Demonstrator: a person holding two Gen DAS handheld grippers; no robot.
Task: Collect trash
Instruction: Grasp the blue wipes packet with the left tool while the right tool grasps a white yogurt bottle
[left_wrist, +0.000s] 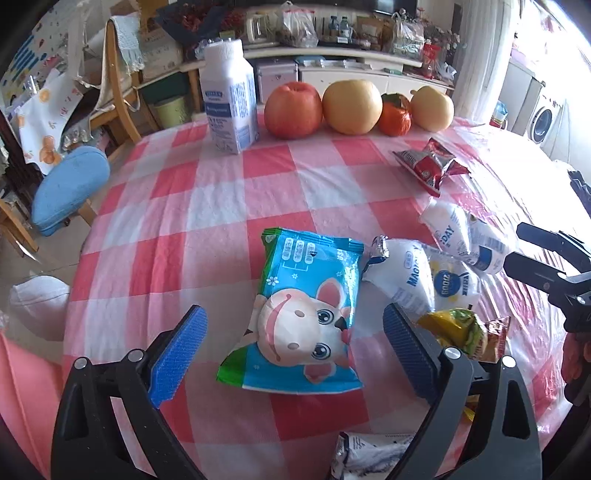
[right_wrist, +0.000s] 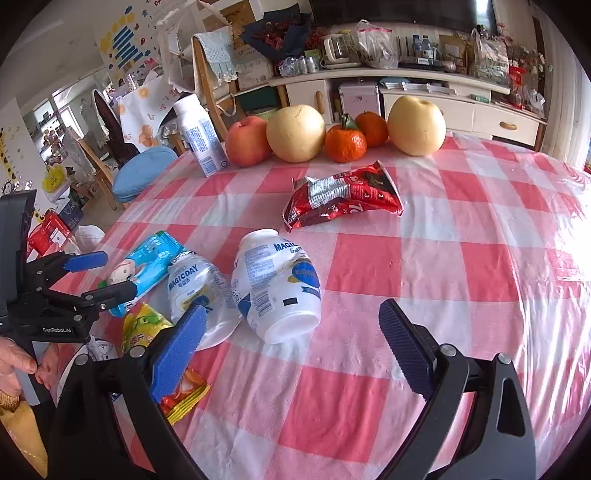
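A blue snack wrapper with a cartoon animal (left_wrist: 306, 317) lies on the checked tablecloth between the fingers of my open left gripper (left_wrist: 295, 343); it also shows in the right wrist view (right_wrist: 144, 266). Two crushed white MAGICDAY bottles (right_wrist: 277, 284) (right_wrist: 199, 291) lie side by side just ahead of my open right gripper (right_wrist: 291, 339). A red wrapper (right_wrist: 343, 195) lies farther back. A yellow and red wrapper (right_wrist: 147, 325) lies by the right gripper's left finger. A white crumpled wrapper (left_wrist: 369, 450) lies at the near edge. My left gripper shows in the right wrist view (right_wrist: 99, 277).
An upright white bottle (left_wrist: 231, 96), an apple (left_wrist: 293, 109), two pears (left_wrist: 352, 105) (right_wrist: 417, 125) and oranges (right_wrist: 345, 142) stand along the table's far edge. A chair with a blue cushion (left_wrist: 70, 188) stands left of the table. A cluttered shelf (right_wrist: 388, 81) runs behind.
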